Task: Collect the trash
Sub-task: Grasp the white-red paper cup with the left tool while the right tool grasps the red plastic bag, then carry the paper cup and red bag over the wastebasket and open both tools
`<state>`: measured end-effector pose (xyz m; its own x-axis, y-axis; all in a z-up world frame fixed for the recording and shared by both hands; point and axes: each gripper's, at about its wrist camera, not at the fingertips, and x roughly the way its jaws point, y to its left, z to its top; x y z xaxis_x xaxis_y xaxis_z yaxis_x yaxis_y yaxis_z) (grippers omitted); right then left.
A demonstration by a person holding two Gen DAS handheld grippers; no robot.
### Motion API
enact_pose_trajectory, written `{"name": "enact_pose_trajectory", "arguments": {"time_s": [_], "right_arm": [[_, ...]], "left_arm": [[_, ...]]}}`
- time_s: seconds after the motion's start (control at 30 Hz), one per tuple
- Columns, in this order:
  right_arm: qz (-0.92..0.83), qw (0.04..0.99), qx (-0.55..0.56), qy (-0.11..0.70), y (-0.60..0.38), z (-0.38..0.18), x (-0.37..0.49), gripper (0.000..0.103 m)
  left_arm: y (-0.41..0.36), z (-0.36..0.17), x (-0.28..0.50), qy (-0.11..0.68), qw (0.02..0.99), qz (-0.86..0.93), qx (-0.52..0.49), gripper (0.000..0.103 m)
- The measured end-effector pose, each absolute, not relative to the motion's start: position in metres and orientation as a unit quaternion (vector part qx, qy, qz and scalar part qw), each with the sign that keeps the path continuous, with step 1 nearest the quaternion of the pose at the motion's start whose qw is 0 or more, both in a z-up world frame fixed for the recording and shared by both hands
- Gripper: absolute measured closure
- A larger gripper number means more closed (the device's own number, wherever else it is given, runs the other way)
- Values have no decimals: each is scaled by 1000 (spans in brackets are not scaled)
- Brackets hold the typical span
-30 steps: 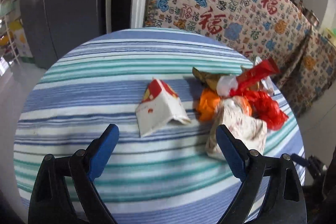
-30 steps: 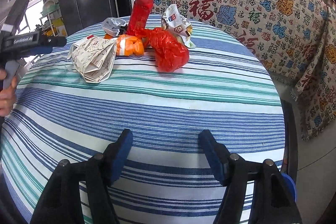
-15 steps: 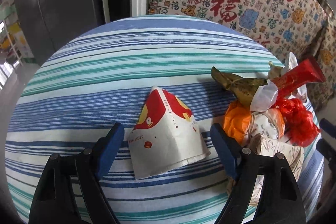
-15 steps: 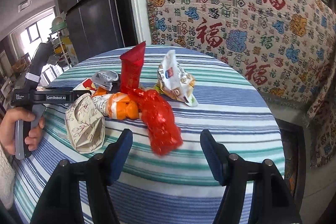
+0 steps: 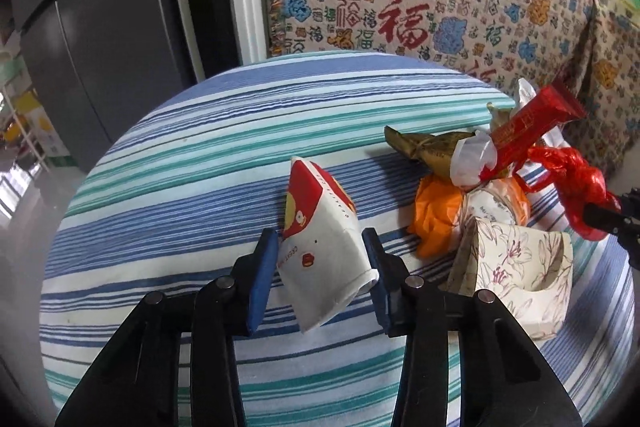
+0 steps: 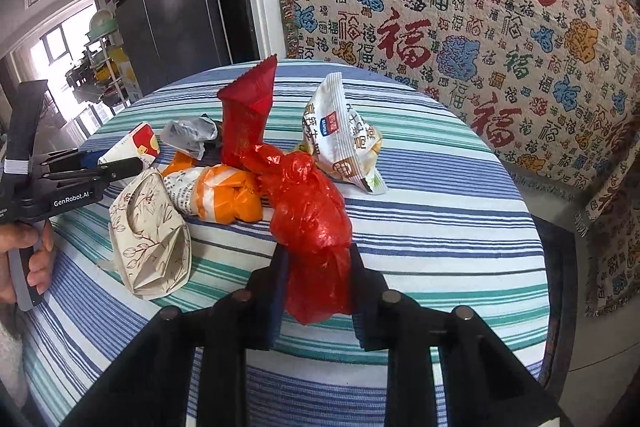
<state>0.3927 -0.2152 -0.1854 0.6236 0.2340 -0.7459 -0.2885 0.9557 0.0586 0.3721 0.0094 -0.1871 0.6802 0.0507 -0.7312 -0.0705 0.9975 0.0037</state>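
A heap of trash lies on the round striped table [image 5: 180, 167]. My left gripper [image 5: 320, 247] has its jaws closing on a crushed red-and-white paper cup [image 5: 320, 227], and both blue pads touch its sides. My right gripper [image 6: 318, 259] has its jaws closing on a knotted red plastic bag [image 6: 308, 211], which is squeezed between the pads. In the pile are a red wrapper [image 6: 248, 115], an orange bag [image 6: 228, 199], a floral paper box [image 6: 152, 235], a white snack packet [image 6: 340, 131] and a crumpled foil wrapper [image 5: 428, 147].
A patterned cloth [image 6: 480, 27] hangs over furniture behind the table. A dark fridge [image 5: 100, 27] stands at the back left. A person's hand [image 6: 24, 259] holds the left gripper's handle at the table's left edge. The table's rim [image 6: 536, 247] drops off to the right.
The left gripper moved forward over the paper cup and narrowed its jaws onto it. The right gripper came up to the red bag, then narrowed its jaws onto it.
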Motion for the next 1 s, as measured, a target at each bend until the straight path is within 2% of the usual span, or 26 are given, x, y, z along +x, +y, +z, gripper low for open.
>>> {"name": "enact_pose_trajectory", "arguments": {"time_s": [0.47,0.73,1.0], "right_arm": [[143,889,37,433,-263,-168,333,76],[119,895,37,429,-277,-159,306,76],[97,899,57,423,-300,-152,282,76]], "left_arm": [[9,-142,301,379,925,-12,-40,61],[-37,-128,269,371,924,-77,-47,61],[-106,-136,268,387,910,-142,-28,61]]}}
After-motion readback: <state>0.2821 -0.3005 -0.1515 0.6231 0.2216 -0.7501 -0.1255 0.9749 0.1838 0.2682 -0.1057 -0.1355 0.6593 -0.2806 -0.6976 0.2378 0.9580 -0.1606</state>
